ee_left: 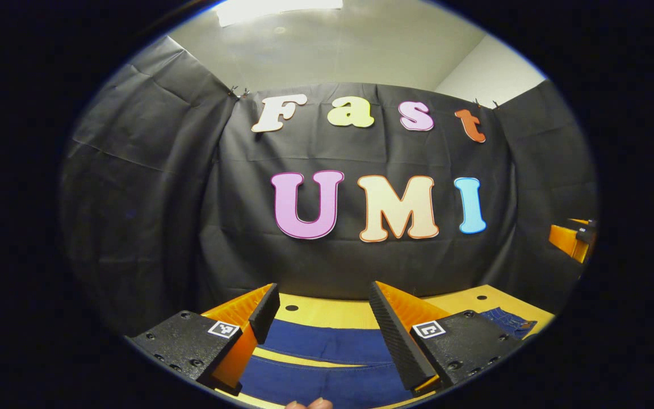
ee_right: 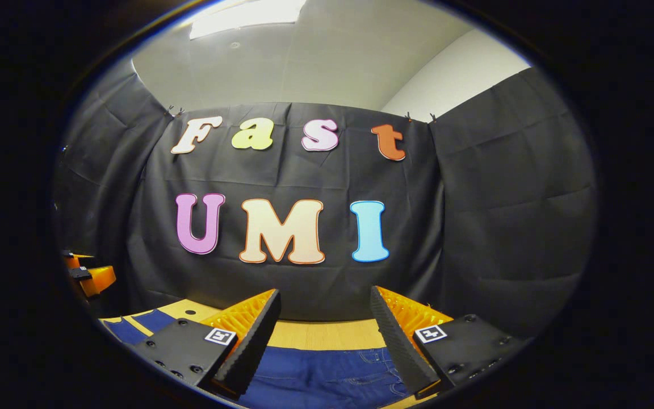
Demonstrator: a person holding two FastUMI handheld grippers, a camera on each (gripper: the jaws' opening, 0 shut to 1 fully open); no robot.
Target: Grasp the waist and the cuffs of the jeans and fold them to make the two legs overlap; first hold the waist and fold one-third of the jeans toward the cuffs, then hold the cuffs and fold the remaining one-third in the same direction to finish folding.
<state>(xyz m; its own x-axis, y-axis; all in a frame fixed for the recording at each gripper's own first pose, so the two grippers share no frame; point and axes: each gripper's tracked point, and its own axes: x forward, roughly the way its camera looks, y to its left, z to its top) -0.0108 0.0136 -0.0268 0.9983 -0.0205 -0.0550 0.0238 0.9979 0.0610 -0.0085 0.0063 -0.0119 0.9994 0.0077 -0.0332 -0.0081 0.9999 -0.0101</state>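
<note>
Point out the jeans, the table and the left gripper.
jeans [ee_left: 327, 343]: left gripper view, far leg's cloth.
table [ee_left: 332, 312]: left gripper view, bare wood behind the jeans.
left gripper [ee_left: 327, 318]: left gripper view, midway between its fingertips.

Black cloth wall [ee_left: 151, 187], wooden table [ee_left: 327, 312]

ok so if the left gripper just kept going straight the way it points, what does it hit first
Probably the black cloth wall at the back. The left gripper is open and aimed over the jeans and the wooden table, not down at them. Depth is hard to judge, so it might graze the table's far edge first.
</note>
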